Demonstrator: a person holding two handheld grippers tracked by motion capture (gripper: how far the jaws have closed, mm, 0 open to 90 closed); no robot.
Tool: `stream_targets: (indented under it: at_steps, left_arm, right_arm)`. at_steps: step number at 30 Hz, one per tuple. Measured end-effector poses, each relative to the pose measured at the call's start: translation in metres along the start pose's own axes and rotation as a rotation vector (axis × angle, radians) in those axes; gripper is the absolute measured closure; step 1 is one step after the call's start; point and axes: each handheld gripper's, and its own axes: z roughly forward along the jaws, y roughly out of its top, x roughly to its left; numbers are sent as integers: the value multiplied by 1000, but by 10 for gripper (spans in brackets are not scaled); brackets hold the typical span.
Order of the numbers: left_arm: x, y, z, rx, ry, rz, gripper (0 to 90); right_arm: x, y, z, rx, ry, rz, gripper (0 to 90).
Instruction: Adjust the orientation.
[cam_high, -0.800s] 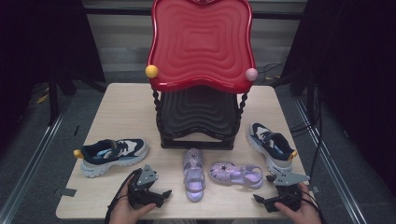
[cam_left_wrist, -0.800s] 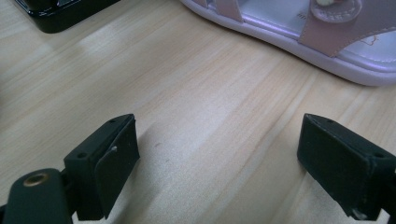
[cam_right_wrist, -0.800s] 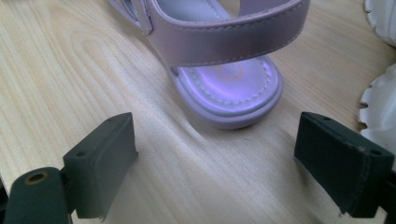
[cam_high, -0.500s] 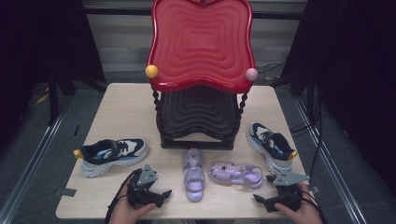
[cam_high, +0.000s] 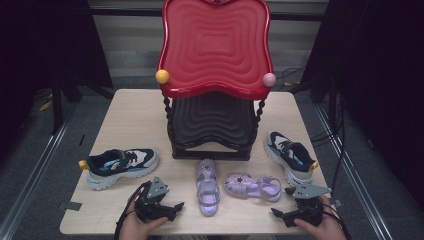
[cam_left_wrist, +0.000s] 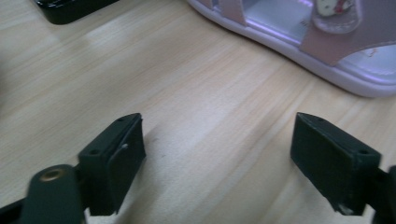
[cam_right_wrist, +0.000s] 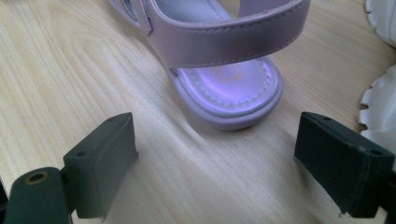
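Observation:
Two lilac sandals lie at the table's front: one (cam_high: 207, 187) points away from me, the other (cam_high: 252, 186) lies crosswise to its right. My left gripper (cam_high: 174, 206) rests on the table left of the first sandal, open and holding nothing. In the left gripper view, that sandal's side (cam_left_wrist: 327, 46) lies beyond the left gripper (cam_left_wrist: 217, 140). My right gripper (cam_high: 278, 213) sits low, right of and in front of the crosswise sandal, also open. In the right gripper view, the sandal's heel (cam_right_wrist: 229, 88) lies just ahead of the right gripper (cam_right_wrist: 215, 140), apart from both pads.
A two-tier rack stands mid-table, with a red wavy top shelf (cam_high: 215, 45) over a black lower shelf (cam_high: 212, 122). A navy-and-white sneaker (cam_high: 120, 165) lies at the left, its mate (cam_high: 290, 152) at the right; the mate's white sole (cam_right_wrist: 380, 107) edges the right gripper view.

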Motion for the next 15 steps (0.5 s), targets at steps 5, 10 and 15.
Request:
stream_targets:
  at_steps: [5,10,15]
  left_arm:
    - [-4,11,-9,-21,-19,-11,197]
    - [-7,23,-16,-18,-38,-30,211]
    - [-9,30,-14,-13,-43,-51,212]
  right_arm:
    - [0,0,0,0,1,0,117]
    - [0,0,0,1,3,0,118]
    - [0,0,0,0,3,0,118]
